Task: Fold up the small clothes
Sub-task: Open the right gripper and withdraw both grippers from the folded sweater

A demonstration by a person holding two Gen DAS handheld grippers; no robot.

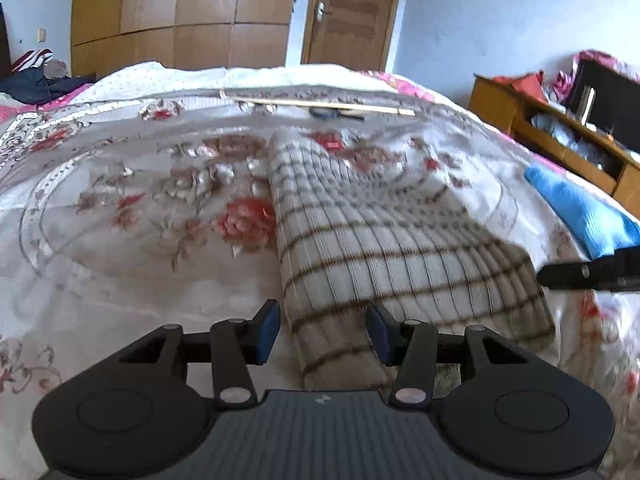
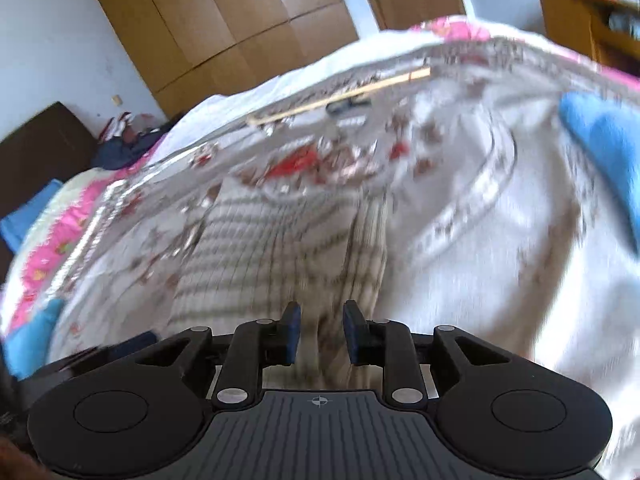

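A beige garment [image 1: 384, 248] with thin brown checks lies folded on the floral bedspread [image 1: 140, 208]. My left gripper [image 1: 323, 312] stands open over its near left corner. The cloth's edge runs between the blue pads, which do not press on it. The right wrist view is blurred by motion. It shows the same checked garment [image 2: 272, 248] with a raised fold running toward my right gripper [image 2: 322, 308]. That gripper is open too, with a gap on both sides of the fold. One of the right gripper's fingers [image 1: 572, 274] juts in at the garment's right edge.
A blue cloth [image 1: 580, 208] lies on the bed's right side. At the far end of the bed a thin wooden stick [image 1: 320, 105] lies beside a small dark object [image 1: 338, 114]. A wooden cabinet [image 1: 560, 136] stands right of the bed, a wardrobe [image 1: 180, 8] and door behind.
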